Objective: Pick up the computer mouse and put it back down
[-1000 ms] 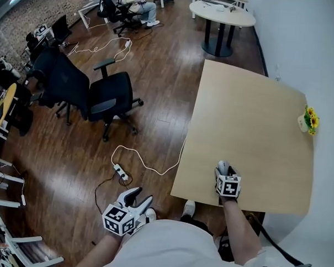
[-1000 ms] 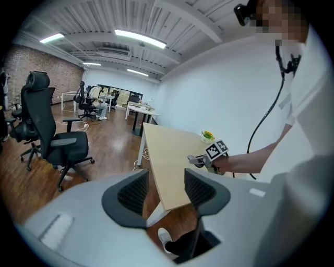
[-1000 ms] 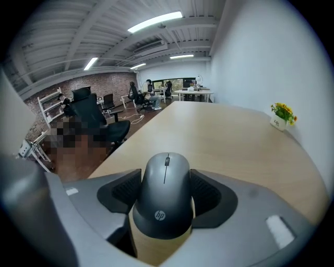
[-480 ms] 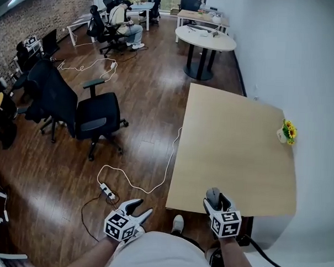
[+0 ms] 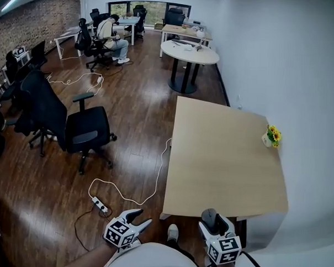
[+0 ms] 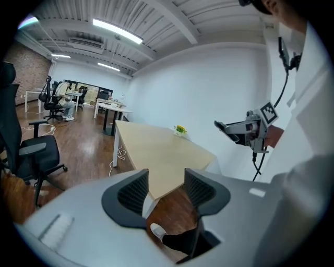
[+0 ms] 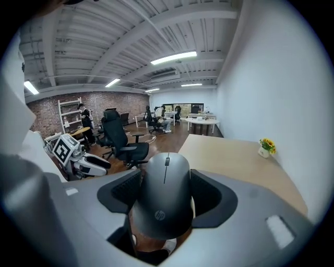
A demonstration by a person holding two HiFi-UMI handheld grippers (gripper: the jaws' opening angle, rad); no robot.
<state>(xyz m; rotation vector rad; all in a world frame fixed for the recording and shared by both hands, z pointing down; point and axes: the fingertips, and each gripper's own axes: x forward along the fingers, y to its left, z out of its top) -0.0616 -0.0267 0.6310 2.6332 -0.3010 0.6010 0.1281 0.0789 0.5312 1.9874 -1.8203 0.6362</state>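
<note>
A dark grey computer mouse (image 7: 166,193) sits clamped between the pads of my right gripper (image 7: 167,189), which is shut on it. In the head view the mouse (image 5: 209,215) and right gripper (image 5: 214,222) hang in the air just off the near edge of the light wooden table (image 5: 221,154), above the floor. My left gripper (image 5: 134,216) is low at the left, away from the table, open with nothing between its fingers (image 6: 134,192). The left gripper view shows the right gripper (image 6: 236,128) raised at the right.
A small pot of yellow flowers (image 5: 271,136) stands at the table's far right edge. A power strip and white cable (image 5: 100,205) lie on the wooden floor left of the table. Black office chairs (image 5: 84,133) stand further left. A round table (image 5: 190,52) is beyond.
My right gripper has lifted the mouse off the table near its front edge and drawn it back towards my body. The left gripper shifted only slightly.
</note>
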